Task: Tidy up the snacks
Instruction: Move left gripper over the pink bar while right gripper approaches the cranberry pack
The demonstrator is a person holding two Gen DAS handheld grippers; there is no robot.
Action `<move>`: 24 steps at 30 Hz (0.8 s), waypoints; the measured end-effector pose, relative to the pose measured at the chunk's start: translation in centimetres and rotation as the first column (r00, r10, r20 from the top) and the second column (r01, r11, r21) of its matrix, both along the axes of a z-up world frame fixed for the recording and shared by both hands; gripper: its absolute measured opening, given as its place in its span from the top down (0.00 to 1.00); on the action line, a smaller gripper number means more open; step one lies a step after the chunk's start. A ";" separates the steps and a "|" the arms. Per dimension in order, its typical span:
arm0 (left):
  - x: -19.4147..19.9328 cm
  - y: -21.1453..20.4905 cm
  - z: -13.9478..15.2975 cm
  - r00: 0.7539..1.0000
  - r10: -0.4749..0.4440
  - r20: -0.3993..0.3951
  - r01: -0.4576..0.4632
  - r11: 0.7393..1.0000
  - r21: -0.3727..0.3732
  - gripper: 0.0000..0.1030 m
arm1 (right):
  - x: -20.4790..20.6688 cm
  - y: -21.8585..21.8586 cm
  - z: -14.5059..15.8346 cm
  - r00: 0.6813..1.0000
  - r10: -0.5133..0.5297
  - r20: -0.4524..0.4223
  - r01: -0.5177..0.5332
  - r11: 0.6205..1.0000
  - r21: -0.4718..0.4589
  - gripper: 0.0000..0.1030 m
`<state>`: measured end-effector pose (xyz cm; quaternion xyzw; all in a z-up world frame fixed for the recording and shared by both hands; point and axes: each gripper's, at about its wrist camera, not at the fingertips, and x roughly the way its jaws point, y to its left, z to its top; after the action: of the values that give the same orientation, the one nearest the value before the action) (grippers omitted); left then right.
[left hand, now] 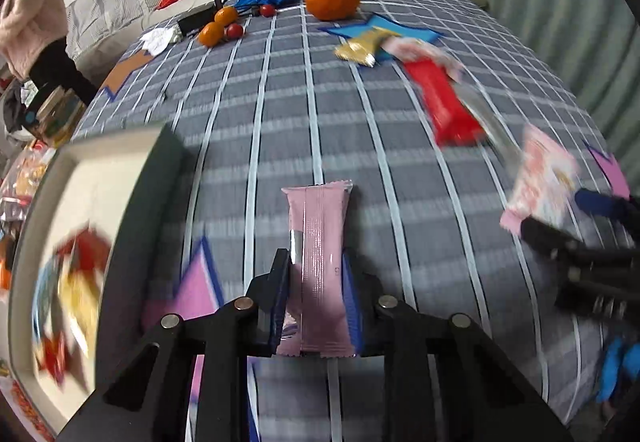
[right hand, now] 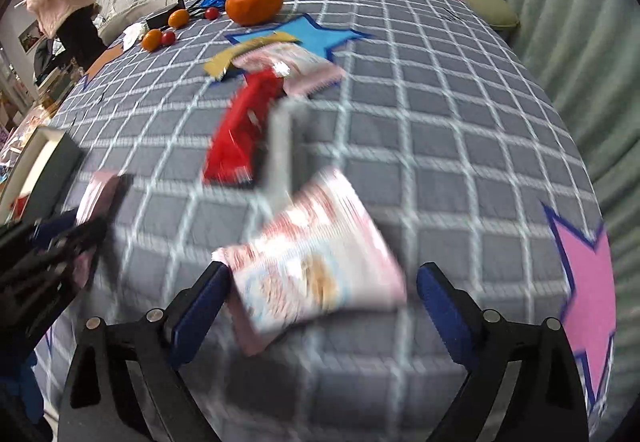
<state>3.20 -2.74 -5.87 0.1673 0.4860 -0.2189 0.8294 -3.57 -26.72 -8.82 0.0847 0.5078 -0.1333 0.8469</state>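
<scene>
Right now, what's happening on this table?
A person with two handheld grippers is sorting snacks on a grey checked tablecloth. The left gripper is shut on a plain pink wrapper, next to a tray that already holds several snacks. The right gripper is open around a pink printed packet, not yet clamped. A red packet, a gold one and another pink one lie further out.

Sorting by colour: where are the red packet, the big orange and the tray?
red packet [left hand: 444, 102], left wrist view, wrapper middle
big orange [right hand: 254, 1], right wrist view, peel centre
tray [left hand: 160, 178], left wrist view, dark rim
</scene>
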 end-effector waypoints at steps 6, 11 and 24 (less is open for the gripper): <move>-0.8 2.5 0.5 0.996 0.073 0.052 -0.072 0.997 -0.030 0.21 | -4.6 -0.1 0.0 1.000 0.026 -0.013 -0.026 1.000 0.005 0.00; 0.9 1.9 0.3 0.995 0.094 0.025 -0.093 0.995 -0.043 0.20 | -4.1 -2.4 0.9 0.991 -0.136 0.018 0.131 0.977 0.166 0.00; 2.0 3.0 -2.0 0.989 0.142 0.039 -0.137 0.985 -0.103 0.00 | 0.5 -1.0 1.0 0.987 -0.160 0.025 0.157 0.985 0.071 0.31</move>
<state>5.25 0.26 -7.86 0.0961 0.4658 -0.1806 0.8609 -3.02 -27.76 -7.79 0.1559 0.4906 -0.1814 0.8379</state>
